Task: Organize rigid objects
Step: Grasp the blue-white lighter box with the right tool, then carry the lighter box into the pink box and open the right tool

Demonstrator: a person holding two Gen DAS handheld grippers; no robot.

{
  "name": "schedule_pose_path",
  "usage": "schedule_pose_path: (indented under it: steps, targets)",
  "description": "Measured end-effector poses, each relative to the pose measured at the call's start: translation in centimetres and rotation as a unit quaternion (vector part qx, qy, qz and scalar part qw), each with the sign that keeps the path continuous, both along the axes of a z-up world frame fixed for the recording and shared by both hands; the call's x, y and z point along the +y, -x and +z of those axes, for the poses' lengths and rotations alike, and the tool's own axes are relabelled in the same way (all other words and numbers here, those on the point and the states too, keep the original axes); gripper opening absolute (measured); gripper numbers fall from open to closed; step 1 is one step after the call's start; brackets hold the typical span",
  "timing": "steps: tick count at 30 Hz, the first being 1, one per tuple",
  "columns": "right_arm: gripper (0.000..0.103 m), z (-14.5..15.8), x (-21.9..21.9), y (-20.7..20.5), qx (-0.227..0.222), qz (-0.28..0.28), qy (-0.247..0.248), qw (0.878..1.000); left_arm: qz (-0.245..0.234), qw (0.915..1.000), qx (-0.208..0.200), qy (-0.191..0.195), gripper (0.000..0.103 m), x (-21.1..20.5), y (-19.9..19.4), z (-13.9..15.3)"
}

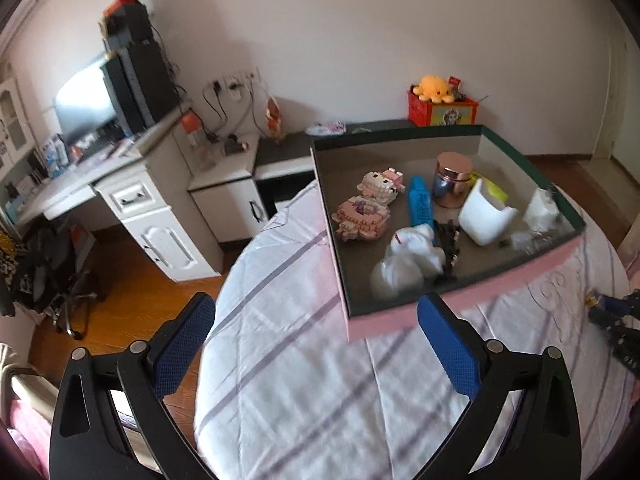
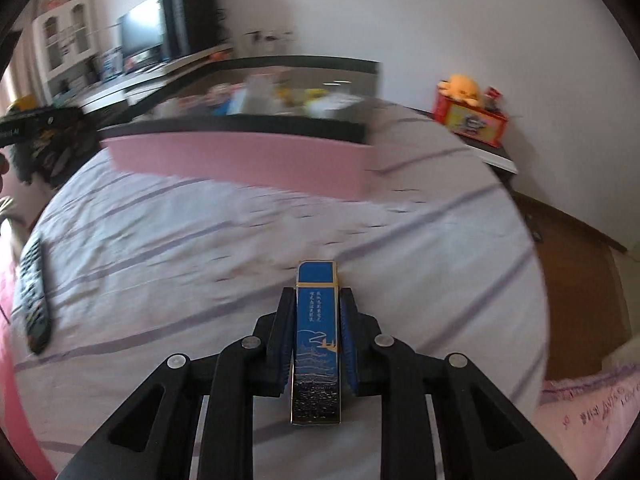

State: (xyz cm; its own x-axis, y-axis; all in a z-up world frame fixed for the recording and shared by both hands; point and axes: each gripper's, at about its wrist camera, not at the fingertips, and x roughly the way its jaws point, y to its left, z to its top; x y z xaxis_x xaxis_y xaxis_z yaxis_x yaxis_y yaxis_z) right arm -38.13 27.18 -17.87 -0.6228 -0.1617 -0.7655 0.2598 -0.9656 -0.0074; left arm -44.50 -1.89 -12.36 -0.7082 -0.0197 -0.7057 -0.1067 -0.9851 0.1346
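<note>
Right gripper (image 2: 316, 336) fingers clamp a slim blue-and-gold rectangular case (image 2: 316, 344) above the striped bed quilt (image 2: 200, 248); left gripper (image 1: 316, 344) fingers spread wide, empty, near the pink-sided shallow box (image 1: 460, 300).

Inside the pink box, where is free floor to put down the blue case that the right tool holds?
The box has bare floor along its far wall, behind the copper-lid jar, and a strip beside its left wall. The middle and right are crowded. The blue case is clamped in the right tool.
</note>
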Motion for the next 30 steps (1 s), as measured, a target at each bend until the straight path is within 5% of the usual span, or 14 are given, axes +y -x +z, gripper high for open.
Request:
schedule_pose_path:
  steps: [8,13,30]
  targets:
    - [0.021,-0.1,1.8,2.8,0.002,-0.024,0.001,1.000,-0.008,0.9986,-0.053,-0.005,0.037,0.5,4.9,-3.5]
    - [0.021,0.0,2.0,3.9,0.002,-0.024,0.002,1.000,-0.033,0.9977,-0.059,0.004,0.012,1.5,5.6,-4.3]
    - [0.021,4.1,2.1,5.0,0.041,-0.026,0.003,0.999,-0.038,0.9980,-0.050,-0.005,0.012,1.1,5.5,-4.4]
